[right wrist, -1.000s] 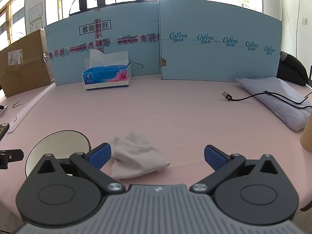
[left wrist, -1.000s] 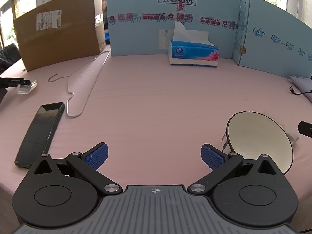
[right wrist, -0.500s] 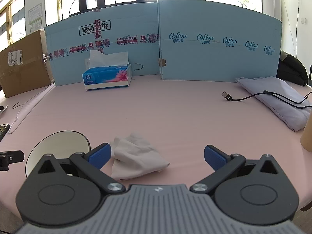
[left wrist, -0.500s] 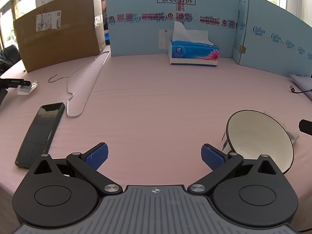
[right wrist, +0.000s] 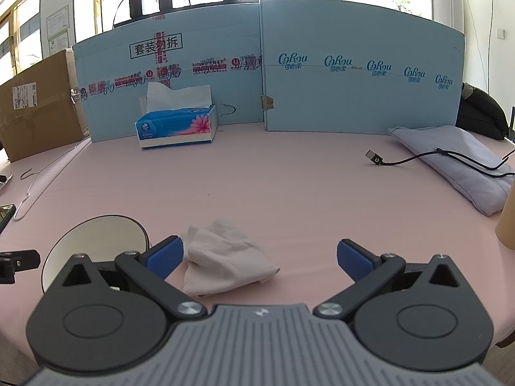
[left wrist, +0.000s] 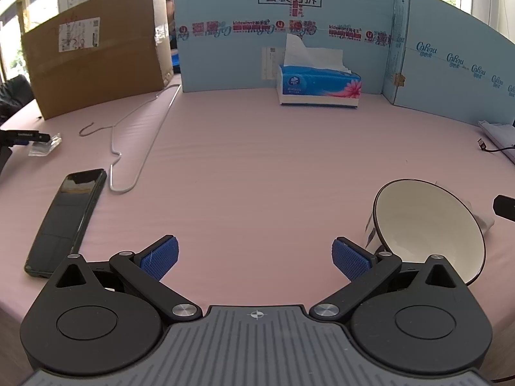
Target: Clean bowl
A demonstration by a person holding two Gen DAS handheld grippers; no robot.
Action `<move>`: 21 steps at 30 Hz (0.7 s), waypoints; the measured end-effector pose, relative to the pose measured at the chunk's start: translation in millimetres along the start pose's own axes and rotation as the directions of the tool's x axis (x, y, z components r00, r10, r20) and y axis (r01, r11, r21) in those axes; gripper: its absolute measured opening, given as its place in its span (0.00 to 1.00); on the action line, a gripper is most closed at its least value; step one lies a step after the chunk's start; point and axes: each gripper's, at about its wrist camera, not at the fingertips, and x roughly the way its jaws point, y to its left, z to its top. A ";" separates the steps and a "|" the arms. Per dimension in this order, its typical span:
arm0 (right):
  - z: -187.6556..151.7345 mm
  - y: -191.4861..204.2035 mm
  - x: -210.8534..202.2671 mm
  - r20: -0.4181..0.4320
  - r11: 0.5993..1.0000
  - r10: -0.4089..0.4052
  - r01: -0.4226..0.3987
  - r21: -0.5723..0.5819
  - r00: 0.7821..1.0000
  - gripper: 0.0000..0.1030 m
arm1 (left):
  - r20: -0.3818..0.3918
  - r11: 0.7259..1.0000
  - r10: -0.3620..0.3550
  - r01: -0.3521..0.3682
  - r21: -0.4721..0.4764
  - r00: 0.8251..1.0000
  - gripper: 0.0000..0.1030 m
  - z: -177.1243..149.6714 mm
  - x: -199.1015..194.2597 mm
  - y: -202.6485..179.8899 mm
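A white bowl (left wrist: 425,225) with a dark rim stands on the pink table, just right of my left gripper's right finger; the same bowl (right wrist: 96,241) shows at the lower left of the right wrist view. A crumpled pale cloth (right wrist: 225,257) lies beside the bowl, close in front of my right gripper (right wrist: 259,257) and near its left fingertip. My left gripper (left wrist: 254,257) is open over bare table with nothing between its blue pads. The right gripper is open too and holds nothing.
A blue tissue box (left wrist: 318,85) stands at the back against blue cardboard panels (right wrist: 354,74). A phone (left wrist: 64,218) and wire hanger (left wrist: 135,148) lie left, near a brown carton (left wrist: 96,61). A folded grey cloth (right wrist: 457,160) with a USB cable (right wrist: 376,159) lies right.
Both grippers stay open and almost still. The bowl and cloth have not moved.
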 end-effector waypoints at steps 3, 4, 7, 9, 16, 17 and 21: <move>-0.4 0.0 -0.8 0.001 1.000 -0.001 0.001 -0.001 1.000 1.00 | 0.005 1.000 0.001 -0.001 0.000 1.000 1.00 -4.8 -1.7 -0.7; -0.5 -0.1 -0.8 0.001 1.000 0.000 0.000 0.000 1.000 1.00 | 0.005 1.000 0.002 -0.002 0.000 1.000 1.00 -5.1 -2.3 -0.7; -0.8 0.0 -0.6 -0.001 1.000 -0.001 0.001 0.001 1.000 1.00 | 0.003 1.000 0.003 -0.003 0.003 1.000 1.00 -4.8 -2.8 -1.7; -0.6 0.2 -0.6 -0.001 1.000 0.000 0.000 0.001 1.000 1.00 | 0.004 1.000 0.003 -0.003 0.004 1.000 1.00 -4.6 -3.4 -1.3; 0.3 -0.4 -0.9 0.000 1.000 0.000 0.000 0.002 1.000 1.00 | 0.005 1.000 0.004 -0.004 0.002 1.000 1.00 -4.0 -3.7 -1.2; 0.3 -0.6 -0.9 0.000 1.000 0.000 0.000 0.002 1.000 1.00 | 0.005 1.000 0.004 -0.004 0.003 1.000 1.00 -4.0 -3.7 -1.4; 0.4 -0.8 -0.8 0.001 1.000 0.000 0.000 0.004 1.000 1.00 | 0.007 1.000 0.004 -0.004 0.003 1.000 1.00 -5.1 -4.5 -1.3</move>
